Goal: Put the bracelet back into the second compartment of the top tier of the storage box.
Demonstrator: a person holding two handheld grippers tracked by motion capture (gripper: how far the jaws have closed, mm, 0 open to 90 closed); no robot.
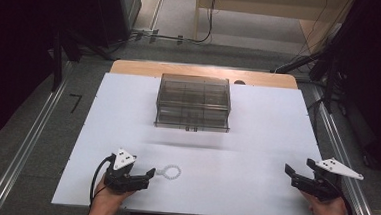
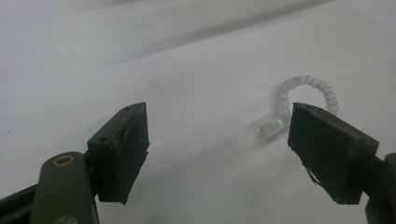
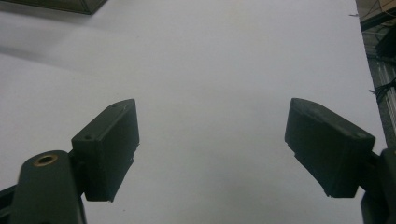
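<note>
A small ring of pale beads, a bracelet point(image 1: 179, 173), lies on the white board point(image 1: 256, 141) near the front left. My left gripper point(image 1: 146, 178) is open just left of it, a hand's grip behind it. In the left gripper view the bracelet point(image 2: 284, 88) sits just beyond the right jaw, which hides part of it; nothing is between the jaws of the left gripper point(image 2: 219, 116). My right gripper point(image 1: 299, 167) is open at the board's front right corner. Beneath the open right gripper point(image 3: 210, 109) there is bare white board.
A clear grey plastic compartment box point(image 1: 194, 102) stands at the back middle of the board; its corner point(image 3: 60, 3) shows in the right gripper view. The wooden table edge point(image 1: 131, 67) runs behind it. Metal rails point(image 1: 25, 147) and cables flank the table on the floor.
</note>
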